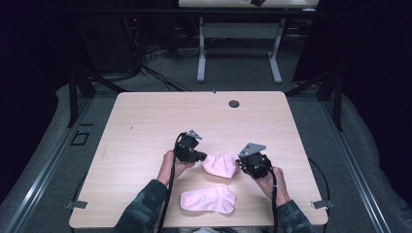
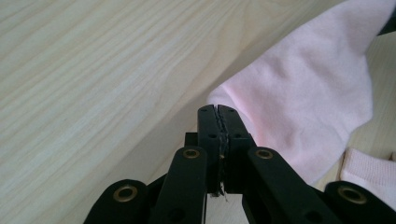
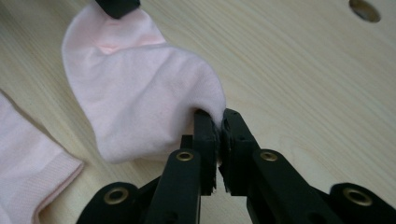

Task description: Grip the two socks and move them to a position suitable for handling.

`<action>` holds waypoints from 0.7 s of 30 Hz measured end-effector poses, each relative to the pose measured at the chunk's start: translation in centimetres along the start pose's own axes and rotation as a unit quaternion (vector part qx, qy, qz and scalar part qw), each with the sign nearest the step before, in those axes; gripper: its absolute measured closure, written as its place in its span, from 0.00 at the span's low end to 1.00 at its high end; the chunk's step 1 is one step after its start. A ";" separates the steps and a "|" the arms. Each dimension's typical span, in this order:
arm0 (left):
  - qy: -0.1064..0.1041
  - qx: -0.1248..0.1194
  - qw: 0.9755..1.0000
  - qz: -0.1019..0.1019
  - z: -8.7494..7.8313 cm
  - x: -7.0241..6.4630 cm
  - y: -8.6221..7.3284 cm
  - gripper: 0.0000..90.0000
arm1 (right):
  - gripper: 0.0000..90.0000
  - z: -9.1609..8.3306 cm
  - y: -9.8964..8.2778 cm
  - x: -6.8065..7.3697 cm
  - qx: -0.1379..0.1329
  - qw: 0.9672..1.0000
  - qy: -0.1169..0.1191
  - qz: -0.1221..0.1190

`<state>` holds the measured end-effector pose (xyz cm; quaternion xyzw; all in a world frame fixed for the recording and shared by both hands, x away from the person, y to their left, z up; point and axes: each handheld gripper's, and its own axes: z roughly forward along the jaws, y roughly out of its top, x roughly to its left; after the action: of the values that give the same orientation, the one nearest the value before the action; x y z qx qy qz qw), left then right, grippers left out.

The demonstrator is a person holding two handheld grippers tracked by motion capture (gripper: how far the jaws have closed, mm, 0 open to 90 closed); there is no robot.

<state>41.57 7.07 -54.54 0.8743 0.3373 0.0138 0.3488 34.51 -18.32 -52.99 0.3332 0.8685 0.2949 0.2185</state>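
1. Pink sock, held [image 1: 220,165]: stretched between both grippers, lifted off the surface [image 1: 145,126]; sags in the middle. Its ends are hidden inside the jaws; which end is toe or cuff can't be told.
2. Left hand-held gripper [image 1: 200,156]: jaws pressed together, pinching the sock's left edge. In the left gripper view [image 2: 218,116] the pads meet w/ just a sliver of fabric at the tip; the sock [image 2: 308,98] spreads off to the right.
3. Right hand-held gripper [image 1: 240,164]: jaws pressed together on the sock's other edge. In the right gripper view [image 3: 219,122] the fabric bunches into the jaw tips; the sock [image 3: 144,98] hangs away to the upper left, w/ the other gripper's tip cut off at the top edge.
4. Second pink sock [image 1: 209,199]: lies flat on the surface nearer the person, below the held one, apart from it. Partly cut off at frame edges in both gripper views.
5. Hands: left hand [image 1: 171,167] and right hand [image 1: 272,182] grip from behind, forearms in from the bottom edge, sleeves cut off. Grippers angled toward each other.
6. Round hole [image 1: 234,103]: far side of the surface.
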 end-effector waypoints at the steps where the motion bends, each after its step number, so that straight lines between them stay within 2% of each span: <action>1: 0.004 -0.002 1.000 -0.006 -0.2 0.0 -0.2 0.99 | 0.84 0.7 0.2 -0.6 0.015 1.000 -0.003 0.019; 2: 0.005 -0.001 1.000 -0.010 -0.5 0.0 -0.4 0.99 | 0.84 0.7 0.2 -0.6 0.015 1.000 -0.003 0.019; 4: 0.014 0.001 1.000 -0.015 -0.8 0.1 -0.9 0.99 | 0.76 1.5 0.1 -1.1 0.024 0.999 0.004 0.034; 5: 0.027 0.001 0.999 -0.019 -1.1 0.1 -1.5 0.98 | 0.73 2.0 -0.2 -1.3 0.028 0.999 0.002 0.042; 8: 0.029 -0.003 0.999 -0.027 -1.4 0.3 -1.9 0.97 | 0.69 1.7 -0.6 -1.3 0.022 0.999 -0.003 0.045; 9: 0.033 -0.005 0.999 -0.033 -1.6 0.5 -2.3 0.95 | 0.68 1.0 -0.9 -1.2 0.008 0.999 -0.005 0.049; 10: 0.033 -0.005 0.999 -0.033 -1.6 0.5 -2.3 0.92 | 0.68 1.0 -0.9 -1.2 0.008 0.999 -0.005 0.049; 11: 0.035 -0.006 0.999 -0.035 -1.8 0.5 -2.7 0.91 | 0.66 0.1 -1.1 -0.9 -0.012 0.999 -0.006 0.037; 14: 0.039 -0.007 0.999 -0.037 -2.0 0.5 -3.0 0.86 | 0.65 -0.5 -1.2 -0.5 -0.027 0.999 0.003 0.025; 15: 0.041 -0.008 0.998 -0.038 -2.1 0.5 -3.2 0.83 | 0.62 -0.5 -1.2 0.2 -0.031 0.999 0.037 0.000; 16: 0.041 -0.008 0.998 -0.038 -2.1 0.5 -3.2 0.80 | 0.62 -0.5 -1.2 0.2 -0.031 0.999 0.037 0.000; 18: 0.044 -0.011 0.998 -0.037 -2.3 0.4 -3.4 0.79 | 0.59 0.2 -1.2 1.2 -0.017 0.998 0.054 -0.029; 19: 0.049 -0.019 0.998 -0.033 -2.6 0.2 -3.5 0.73 | 0.58 1.2 -1.4 1.9 0.006 0.997 0.061 -0.049; 21: 0.052 -0.020 0.998 -0.028 -2.8 0.1 -3.5 0.70 | 0.59 1.7 -1.5 2.0 0.016 0.997 0.063 -0.052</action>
<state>38.90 10.72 -54.63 0.8552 0.3793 0.0558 0.3487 33.42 -17.20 -55.64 0.2717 0.9014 0.2892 0.1732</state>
